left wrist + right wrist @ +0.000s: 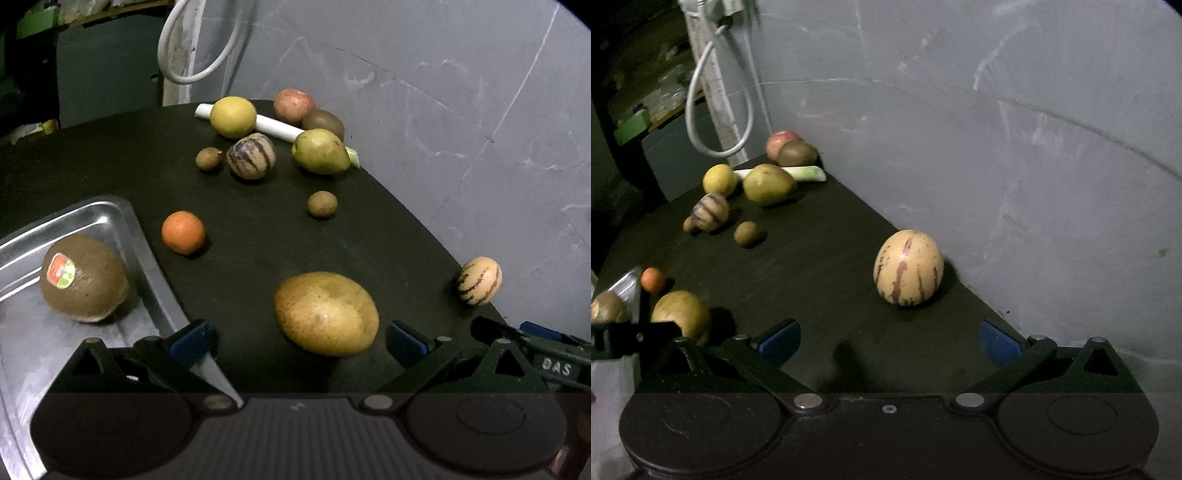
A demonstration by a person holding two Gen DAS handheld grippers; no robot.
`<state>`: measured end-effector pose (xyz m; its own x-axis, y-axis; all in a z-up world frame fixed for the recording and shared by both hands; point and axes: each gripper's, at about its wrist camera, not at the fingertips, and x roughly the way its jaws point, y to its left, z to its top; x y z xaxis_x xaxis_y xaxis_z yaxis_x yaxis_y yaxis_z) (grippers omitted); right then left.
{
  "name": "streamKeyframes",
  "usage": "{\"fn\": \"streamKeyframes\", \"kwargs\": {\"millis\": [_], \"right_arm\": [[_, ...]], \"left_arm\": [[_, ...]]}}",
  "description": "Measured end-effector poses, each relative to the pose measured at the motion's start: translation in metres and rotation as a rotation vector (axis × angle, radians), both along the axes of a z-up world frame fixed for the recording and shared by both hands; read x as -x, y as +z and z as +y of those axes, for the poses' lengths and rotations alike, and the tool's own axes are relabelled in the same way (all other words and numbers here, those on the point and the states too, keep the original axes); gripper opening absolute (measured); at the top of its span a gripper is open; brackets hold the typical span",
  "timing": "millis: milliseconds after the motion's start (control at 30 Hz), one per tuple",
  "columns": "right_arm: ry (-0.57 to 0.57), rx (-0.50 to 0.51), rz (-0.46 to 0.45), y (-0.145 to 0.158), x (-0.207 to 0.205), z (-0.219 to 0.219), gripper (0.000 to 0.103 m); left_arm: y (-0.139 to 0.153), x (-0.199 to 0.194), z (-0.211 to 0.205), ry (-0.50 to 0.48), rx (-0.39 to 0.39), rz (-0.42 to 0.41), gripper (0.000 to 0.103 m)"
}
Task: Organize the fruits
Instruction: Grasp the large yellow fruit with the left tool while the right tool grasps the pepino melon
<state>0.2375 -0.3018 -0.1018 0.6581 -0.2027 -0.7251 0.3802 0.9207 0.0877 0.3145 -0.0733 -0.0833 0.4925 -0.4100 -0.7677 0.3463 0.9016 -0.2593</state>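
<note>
Sorting is judged early: only one kiwi (84,278), stickered and fuzzy brown, sits in the steel tray (122,221); everything else is loose on the matte black table (258,236). The left gripper (297,341) is spread wide and holds nothing, with the yellow-brown mango (326,314) lying between its blue pads (190,338), not touched. The right gripper (888,341) is likewise released and empty, lined up on the striped pepino melon (908,273), which stands upright near the grey wall (1034,184), well ahead of the fingertips. The step in hand is judged to be a pickup approach, probably mango first since it is already bracketed. Next move calls for a short advance, closure across the mango's narrow axis, then transfer left into the tray beside the kiwi. The mango is smooth, ovoid and likely to roll, so a centred squeeze is advised. Farther back are an orange (183,232), two small brown round fruits, a darker striped melon (251,156), a pear (320,151), a lemon (232,116), an apple (293,104), a second kiwi, and a white leek stalk (277,127). Tray finish is glossy, rim raised.
</note>
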Motion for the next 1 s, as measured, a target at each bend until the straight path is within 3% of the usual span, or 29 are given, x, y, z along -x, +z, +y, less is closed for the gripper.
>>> {"fn": "streamKeyframes", "kwargs": {"millis": [567, 833, 1000], "right_arm": [[-0.068, -0.026, -0.022, -0.020, -0.026, -0.023, 0.092], [-0.054, -0.002, -0.035, -0.023, -0.034, -0.022, 0.089], [-0.040, 0.025, -0.040, -0.024, -0.039, -0.020, 0.081]], "left_arm": [[-0.011, -0.010, -0.026, -0.038, -0.040, -0.009, 0.102], [-0.014, -0.010, -0.033, -0.054, -0.050, -0.030, 0.097], [-0.014, -0.011, -0.039, -0.073, -0.056, -0.048, 0.089]]}}
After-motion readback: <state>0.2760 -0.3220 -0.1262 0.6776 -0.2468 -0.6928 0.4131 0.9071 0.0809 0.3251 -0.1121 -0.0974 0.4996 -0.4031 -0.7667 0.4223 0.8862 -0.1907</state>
